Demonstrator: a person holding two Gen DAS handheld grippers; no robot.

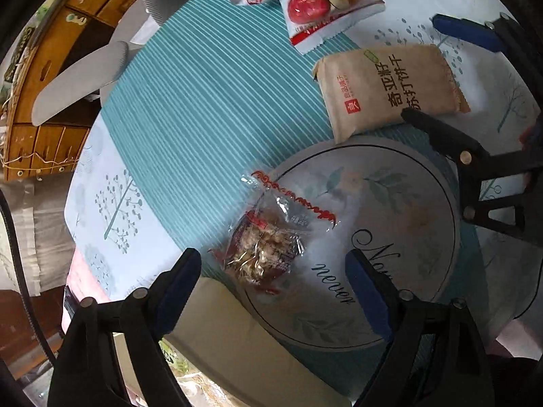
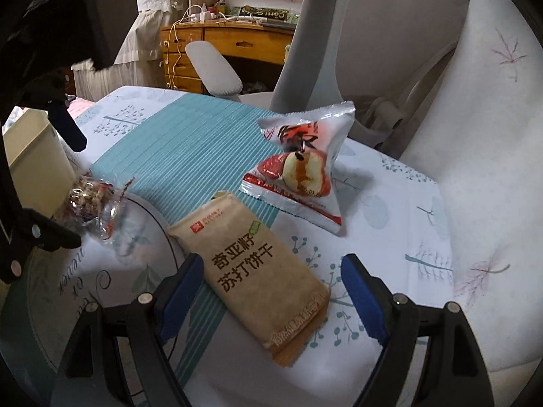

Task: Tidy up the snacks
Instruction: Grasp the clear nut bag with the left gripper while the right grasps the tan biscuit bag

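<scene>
A clear-wrapped nut snack (image 1: pixel 268 237) lies on the left rim of a round plate (image 1: pixel 400 210) printed with leaves and script. My left gripper (image 1: pixel 275 291) is open just behind the snack, apart from it. A brown cracker pack (image 2: pixel 258 271) lies on the cloth beside the plate; my right gripper (image 2: pixel 268 291) is open with its fingers on either side of the pack's near end. A white and red pastry bag (image 2: pixel 302 169) stands tilted beyond it. In the left wrist view the cracker pack (image 1: pixel 387 84) and the right gripper (image 1: pixel 441 71) show at the upper right.
A teal ribbed mat (image 1: pixel 203 101) lies on the tree-print tablecloth (image 2: pixel 390 224). A grey office chair (image 2: pixel 339 34) stands behind the table, with a wooden desk (image 2: pixel 230 44) beyond. A cream box (image 2: pixel 34 156) sits at the left.
</scene>
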